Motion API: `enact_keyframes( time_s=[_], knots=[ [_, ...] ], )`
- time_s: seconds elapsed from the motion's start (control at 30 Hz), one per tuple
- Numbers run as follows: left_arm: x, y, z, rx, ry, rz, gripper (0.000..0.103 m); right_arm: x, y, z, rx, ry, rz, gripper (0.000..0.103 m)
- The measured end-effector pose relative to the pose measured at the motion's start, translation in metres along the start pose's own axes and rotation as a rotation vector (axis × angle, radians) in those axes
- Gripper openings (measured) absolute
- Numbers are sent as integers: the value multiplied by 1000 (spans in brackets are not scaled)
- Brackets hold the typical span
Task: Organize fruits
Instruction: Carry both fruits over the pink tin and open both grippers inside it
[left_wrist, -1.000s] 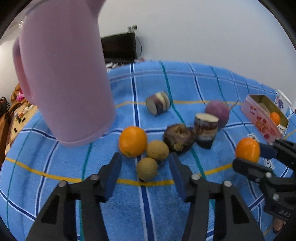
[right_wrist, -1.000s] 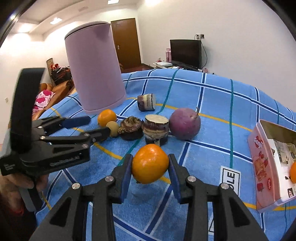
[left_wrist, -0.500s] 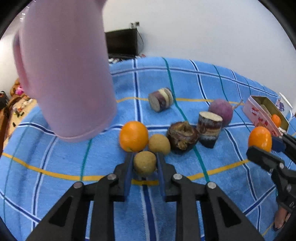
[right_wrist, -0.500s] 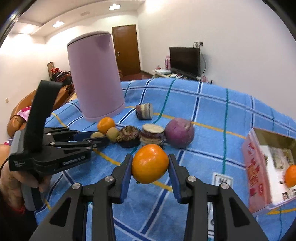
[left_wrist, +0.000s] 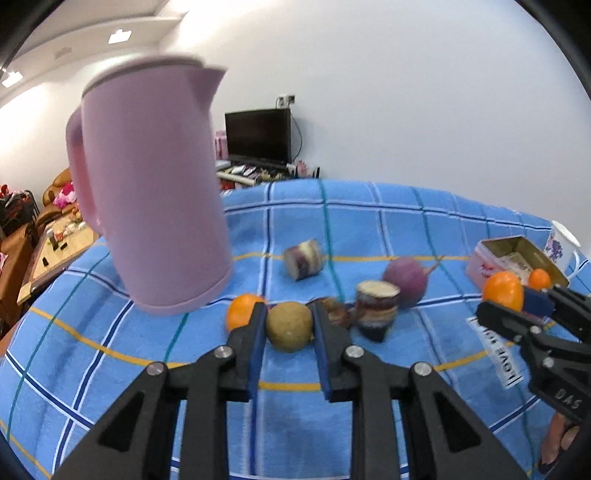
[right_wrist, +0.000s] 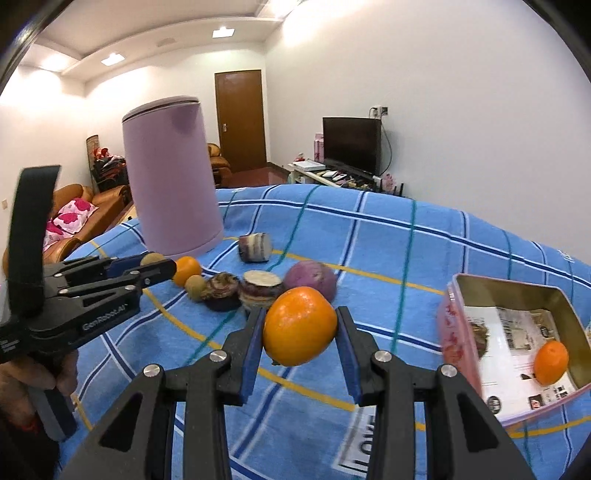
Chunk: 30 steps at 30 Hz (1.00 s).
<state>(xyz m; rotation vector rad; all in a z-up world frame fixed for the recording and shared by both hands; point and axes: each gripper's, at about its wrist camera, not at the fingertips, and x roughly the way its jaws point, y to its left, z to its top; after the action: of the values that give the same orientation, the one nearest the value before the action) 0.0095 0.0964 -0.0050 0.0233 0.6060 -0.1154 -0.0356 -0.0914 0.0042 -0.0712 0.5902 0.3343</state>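
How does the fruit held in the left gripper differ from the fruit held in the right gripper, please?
The brown fruit in the left gripper is dull tan; the orange in the right gripper is bright and glossy. The brown fruit looks smaller than the orange. Both are roundish and clamped between blue pads.

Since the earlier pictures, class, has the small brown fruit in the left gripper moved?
Yes. The brown fruit has been lifted off the blue cloth, away from the orange beside it.

- Left gripper (left_wrist: 289, 325): black plastic linkage arms, blue pads, silver screws; white "GenRobot.AI" lettering on its side, lower left of the right wrist view.
- Right gripper (right_wrist: 300, 332): the same black arms, blue pads, silver screws.
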Motion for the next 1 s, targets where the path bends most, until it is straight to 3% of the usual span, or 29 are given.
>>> enact_keyframes(
  time_s=[0.33,1.0],
  knots=[
    [-4,-56,6,-20,-15,-102,26,-17,-35,-4,0,-27,-83,40],
    [4,-157,20,54,-31,-177,26,-42,-113,-10,31,-57,-255,40]
  ],
)
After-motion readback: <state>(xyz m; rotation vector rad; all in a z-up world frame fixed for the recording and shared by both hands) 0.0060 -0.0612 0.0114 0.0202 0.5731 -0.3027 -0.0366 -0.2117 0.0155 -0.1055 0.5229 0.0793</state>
